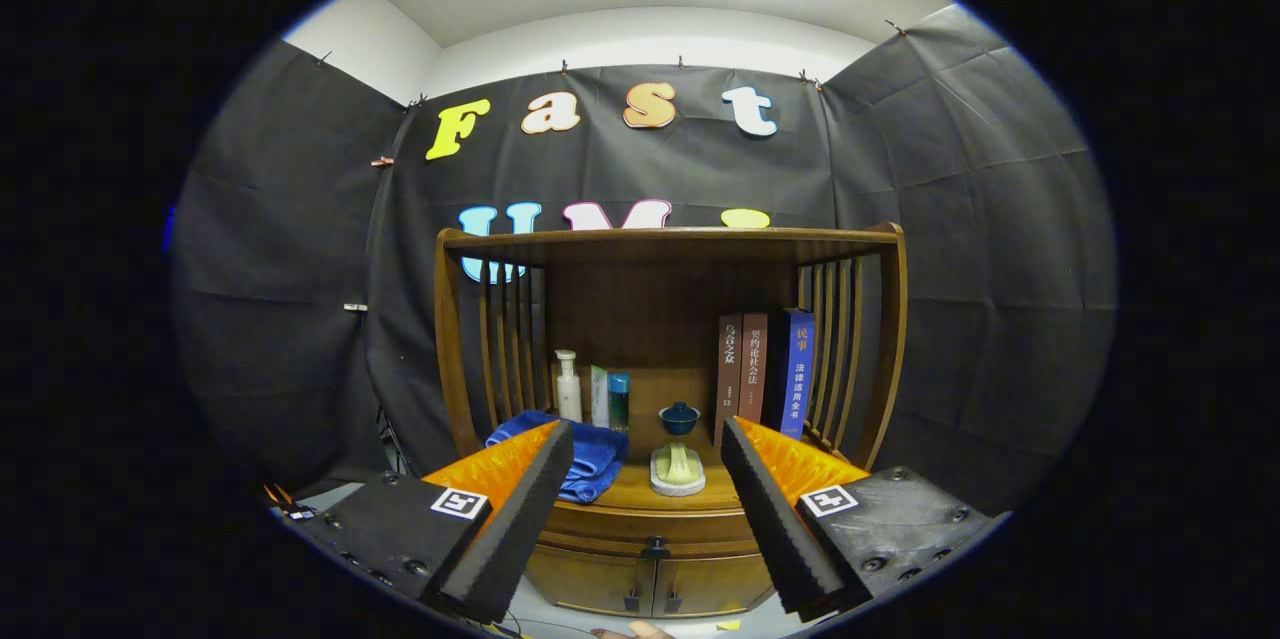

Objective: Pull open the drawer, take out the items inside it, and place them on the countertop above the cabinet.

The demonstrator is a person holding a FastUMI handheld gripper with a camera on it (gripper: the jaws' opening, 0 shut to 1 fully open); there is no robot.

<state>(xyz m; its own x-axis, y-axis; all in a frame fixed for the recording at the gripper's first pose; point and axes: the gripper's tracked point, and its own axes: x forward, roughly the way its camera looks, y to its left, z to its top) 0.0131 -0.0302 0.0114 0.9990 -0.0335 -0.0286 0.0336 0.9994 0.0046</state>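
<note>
Beyond the fingers: a wooden cabinet [650, 519] is my landmark, everything else is relative to it.
Drawer: the drawer [650, 529] under the countertop looks closed, small dark knob [655, 547] at its middle, so I can't see what's inside.
Countertop: the countertop [640, 497] already holds a blue towel [598, 454], a green-and-white brush-like thing [677, 469], a lidded blue cup [679, 417], a white bottle [569, 386] and books [765, 369].
Progress: honestly fits either a full drawer waiting or an emptied one pushed back, can't call it.
Gripper: my gripper [645, 584] hangs in front of the cabinet, fingers wide apart, nothing between them.
</note>
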